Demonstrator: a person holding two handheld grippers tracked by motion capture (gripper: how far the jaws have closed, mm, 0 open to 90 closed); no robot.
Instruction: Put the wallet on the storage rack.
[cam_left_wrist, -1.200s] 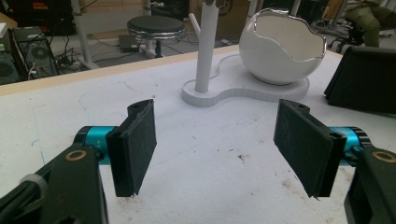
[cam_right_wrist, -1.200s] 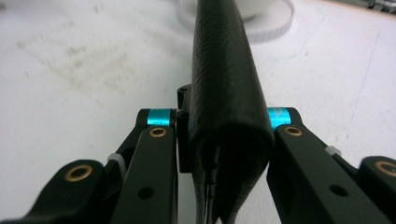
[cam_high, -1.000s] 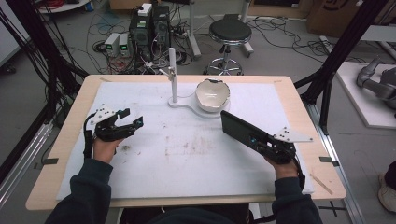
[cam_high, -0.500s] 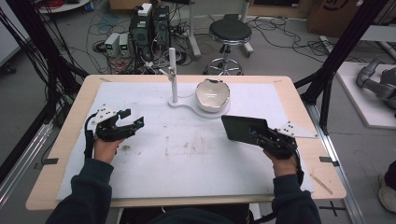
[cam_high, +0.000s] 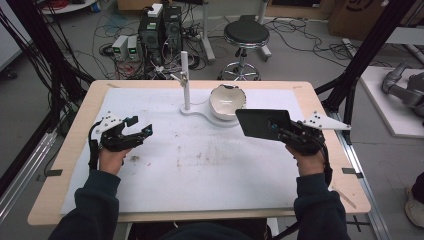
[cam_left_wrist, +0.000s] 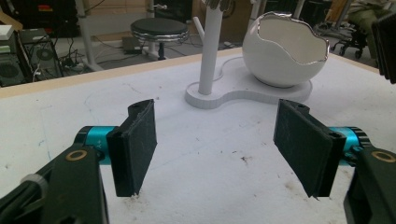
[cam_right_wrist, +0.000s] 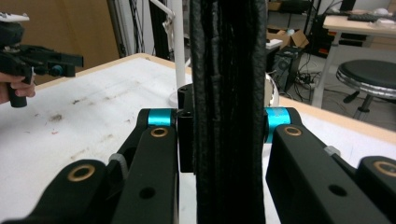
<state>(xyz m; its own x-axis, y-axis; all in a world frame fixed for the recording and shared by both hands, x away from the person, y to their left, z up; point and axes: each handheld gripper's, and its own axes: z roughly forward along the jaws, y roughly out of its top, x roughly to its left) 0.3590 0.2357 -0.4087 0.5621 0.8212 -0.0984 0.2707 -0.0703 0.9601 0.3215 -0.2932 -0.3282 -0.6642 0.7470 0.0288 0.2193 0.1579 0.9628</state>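
Observation:
My right gripper (cam_high: 284, 131) is shut on a flat black pad-like case (cam_high: 262, 123), held above the table's right side. In the right gripper view the case (cam_right_wrist: 229, 107) stands edge-on between the jaws. My left gripper (cam_high: 140, 127) hovers over the left side of the white mat, open and holding nothing. Its black pads (cam_left_wrist: 137, 144) stand wide apart in the left gripper view. A white stand (cam_high: 185, 80) with a post and a white eggshell-shaped bowl (cam_high: 227, 101) sits at the back middle; the same bowl (cam_left_wrist: 285, 53) lies ahead of the left gripper.
A stained white mat (cam_high: 200, 160) covers the wooden table (cam_high: 60, 165). Beyond the far edge stand a black stool (cam_high: 245, 35), computer boxes (cam_high: 160, 27) and cables. Black frame posts (cam_high: 360, 60) rise at the right.
The right gripper has swung the black case up and toward the bowl, so it now looks flatter and wider from above. The left gripper has barely moved.

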